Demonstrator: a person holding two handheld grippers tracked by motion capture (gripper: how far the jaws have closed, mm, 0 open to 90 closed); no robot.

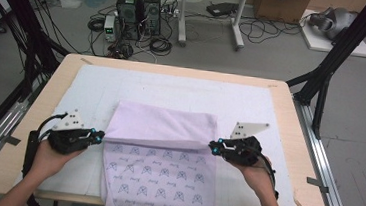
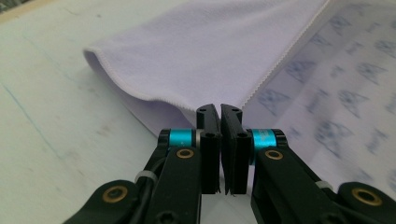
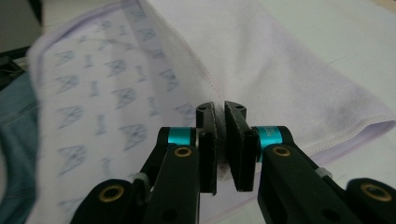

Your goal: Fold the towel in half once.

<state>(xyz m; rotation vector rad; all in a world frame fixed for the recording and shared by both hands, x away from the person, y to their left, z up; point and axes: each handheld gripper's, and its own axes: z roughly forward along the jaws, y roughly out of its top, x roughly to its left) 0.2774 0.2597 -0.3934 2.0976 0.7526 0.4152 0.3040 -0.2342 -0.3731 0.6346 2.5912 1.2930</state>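
A lilac cloth [image 1: 161,125] lies on the white mat, its far part folded back so the plain side shows above the printed side [image 1: 159,177]. The near end hangs over the table's front edge. My left gripper [image 1: 100,137] sits at the left end of the fold. In the left gripper view its jaws [image 2: 220,109] are pressed together where the cloth's hem [image 2: 273,70] runs into their tips. My right gripper [image 1: 212,145] is at the right end of the fold. In the right gripper view it [image 3: 220,106] is shut, with cloth [image 3: 280,84] pinched between its pads.
A white mat [image 1: 172,89] covers most of the wooden table [image 1: 174,68]. Black frame struts stand at both far corners. On the floor beyond the table are computer towers [image 1: 139,11] and tangled cables.
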